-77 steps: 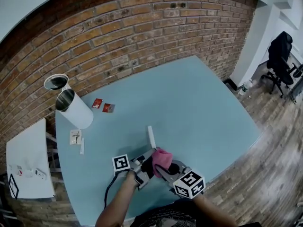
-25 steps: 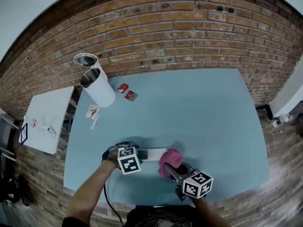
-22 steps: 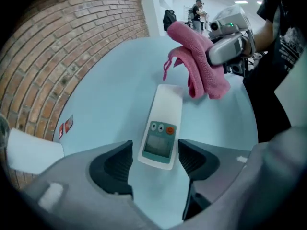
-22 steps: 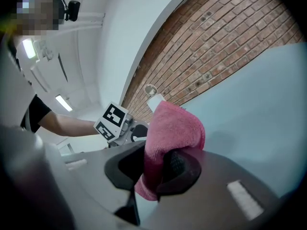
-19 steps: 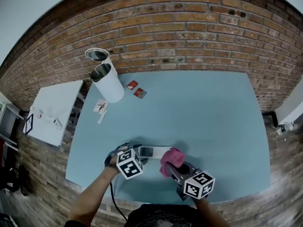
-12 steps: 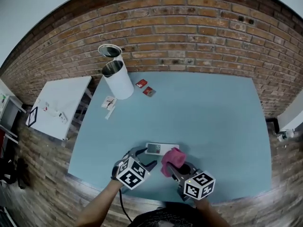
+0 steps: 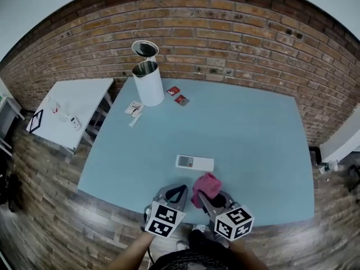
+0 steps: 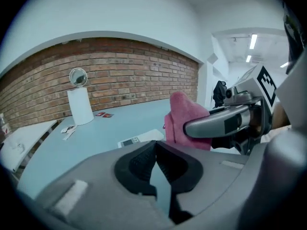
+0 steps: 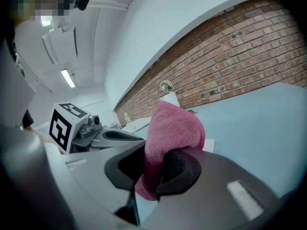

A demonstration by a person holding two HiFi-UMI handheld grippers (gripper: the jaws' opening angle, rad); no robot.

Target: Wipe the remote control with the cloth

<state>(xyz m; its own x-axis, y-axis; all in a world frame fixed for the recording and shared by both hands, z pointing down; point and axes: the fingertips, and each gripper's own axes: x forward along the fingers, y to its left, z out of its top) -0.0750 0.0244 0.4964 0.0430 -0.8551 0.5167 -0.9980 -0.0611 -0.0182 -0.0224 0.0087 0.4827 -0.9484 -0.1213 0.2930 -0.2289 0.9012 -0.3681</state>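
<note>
The remote control [image 7: 194, 162] lies flat on the pale blue table [image 7: 259, 134], a slim white slab with a small grey window near its left end, its long side running across the table and nothing touching it. Nearer the front edge, the right gripper [image 9: 153, 169] is pinching the cloth [image 9: 171, 133], a pink, nubbly piece of towelling bunched into a soft lump that bulges out above the dark ribbed pads and hangs a little below them. It is held off the table, close to the remote but apart from it. Just beside it, on the person's other side, the left gripper [image 8: 154, 150] has its black ridged pads pressed together with nothing between them. Both tools are held level with each other, aimed out across the table and tipped slightly downward, their grey moulded bodies and black-and-white marker cubes near the person's body, a bare forearm [image 7: 132, 255] leading up to the left one. At the far left corner of the table stands a smooth white cylinder [image 7: 148, 84] with an open metal-rimmed mouth, a round lid-like disc [image 7: 145, 49] behind it, two small red packets [image 7: 177, 95] and some white paper scraps [image 7: 134, 109] close by. A rough red brick wall [image 7: 225, 32] backs the table, and a white side table [image 7: 67, 111] stands off to the left.
</note>
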